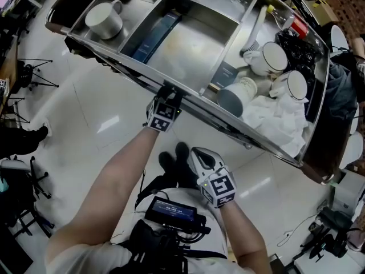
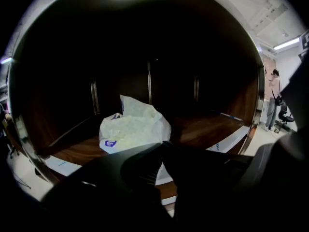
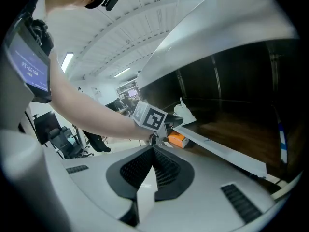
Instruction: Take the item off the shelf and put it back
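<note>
A crumpled white plastic bag [image 2: 135, 127] with a small purple label lies on the dark wooden shelf [image 2: 203, 127] inside the cabinet. My left gripper [image 2: 161, 148] is just in front of the bag, short of it, its dark jaws shut with nothing between them. In the head view the left gripper [image 1: 166, 97] reaches under the steel top's front edge. My right gripper [image 3: 153, 147] hangs back near my body, white jaws shut and empty. From there I see the bag [image 3: 186, 112] and an orange box [image 3: 177, 140] on the shelf.
The steel top [image 1: 188, 50] holds a grey mug [image 1: 104, 19], a blue box [image 1: 157, 34], several more cups [image 1: 268, 57] and white cloth [image 1: 272, 114]. Office chairs and tripods stand on the tiled floor at left. A person [image 2: 275, 93] stands far right.
</note>
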Demonstrator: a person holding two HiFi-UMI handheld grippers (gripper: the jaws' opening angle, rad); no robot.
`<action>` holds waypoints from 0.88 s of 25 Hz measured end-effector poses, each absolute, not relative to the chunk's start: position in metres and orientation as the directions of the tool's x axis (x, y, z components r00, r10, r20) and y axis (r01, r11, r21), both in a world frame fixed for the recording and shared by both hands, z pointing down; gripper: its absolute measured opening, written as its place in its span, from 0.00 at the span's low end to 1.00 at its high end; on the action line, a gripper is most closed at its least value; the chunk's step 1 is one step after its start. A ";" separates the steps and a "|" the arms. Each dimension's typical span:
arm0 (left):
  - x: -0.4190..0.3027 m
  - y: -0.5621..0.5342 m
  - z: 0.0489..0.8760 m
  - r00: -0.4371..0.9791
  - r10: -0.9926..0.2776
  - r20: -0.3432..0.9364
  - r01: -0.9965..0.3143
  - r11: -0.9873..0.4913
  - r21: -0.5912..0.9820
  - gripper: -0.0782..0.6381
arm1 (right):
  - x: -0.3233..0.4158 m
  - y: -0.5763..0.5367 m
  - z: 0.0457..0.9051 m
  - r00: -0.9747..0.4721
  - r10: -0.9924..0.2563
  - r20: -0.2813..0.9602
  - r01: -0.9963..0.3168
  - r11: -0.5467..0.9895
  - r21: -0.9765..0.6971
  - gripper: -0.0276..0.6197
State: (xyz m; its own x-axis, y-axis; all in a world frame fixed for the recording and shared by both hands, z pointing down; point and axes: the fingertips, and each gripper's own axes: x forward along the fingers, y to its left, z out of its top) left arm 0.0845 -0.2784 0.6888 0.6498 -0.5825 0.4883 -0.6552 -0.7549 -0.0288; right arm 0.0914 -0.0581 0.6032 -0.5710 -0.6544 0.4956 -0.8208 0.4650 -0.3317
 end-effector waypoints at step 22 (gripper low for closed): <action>0.041 -0.228 0.639 0.675 -0.599 0.430 -0.657 -0.754 -0.019 0.32 | 0.074 -0.060 0.590 -0.585 -0.676 0.448 -0.811 0.497 -0.310 0.05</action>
State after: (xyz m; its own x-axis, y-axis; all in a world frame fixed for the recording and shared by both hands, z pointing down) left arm 0.0414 -0.2279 0.6392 0.6749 -0.5995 0.4303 -0.6571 -0.7536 -0.0194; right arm 0.0742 -0.0598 0.5900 -0.5855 -0.6755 0.4482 -0.8106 0.4966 -0.3104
